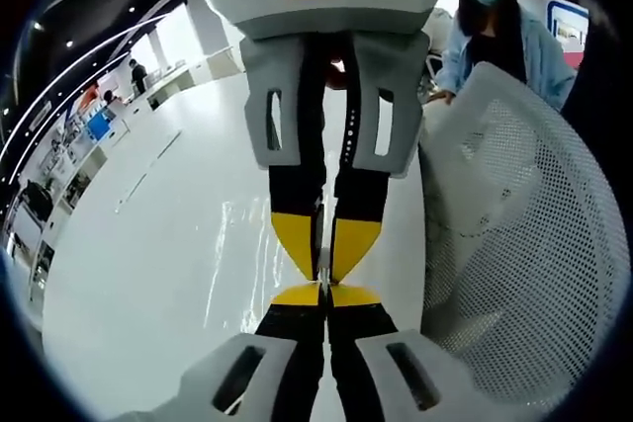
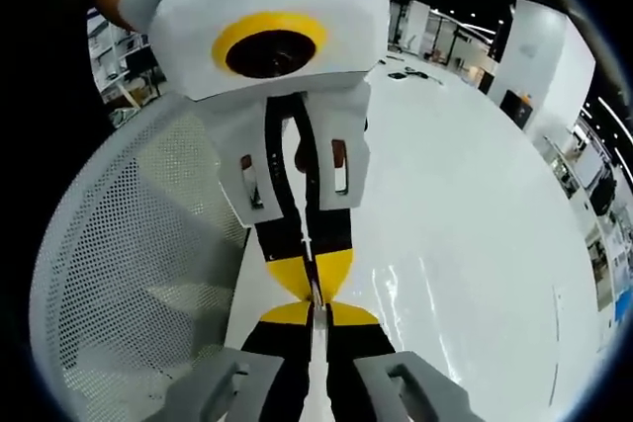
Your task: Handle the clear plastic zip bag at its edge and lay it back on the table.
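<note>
The clear plastic zip bag (image 1: 242, 254) is hard to make out; I see it as wrinkled glints over the white table (image 1: 148, 274), and its thin edge runs between the jaws. My left gripper (image 1: 324, 295) is shut on that edge with its yellow tips. My right gripper (image 1: 324, 262) faces it tip to tip from above, also shut on the edge. In the right gripper view, the right gripper (image 2: 315, 313) pinches a thin pale strip of the bag (image 2: 388, 289), and the left gripper (image 2: 312, 284) meets it head on.
A white mesh basket (image 1: 514, 244) stands close beside both grippers, also seen as the basket (image 2: 138, 274). The glossy white table (image 2: 475, 195) stretches wide on the other side. A person in a blue top (image 1: 504, 37) stands behind the basket.
</note>
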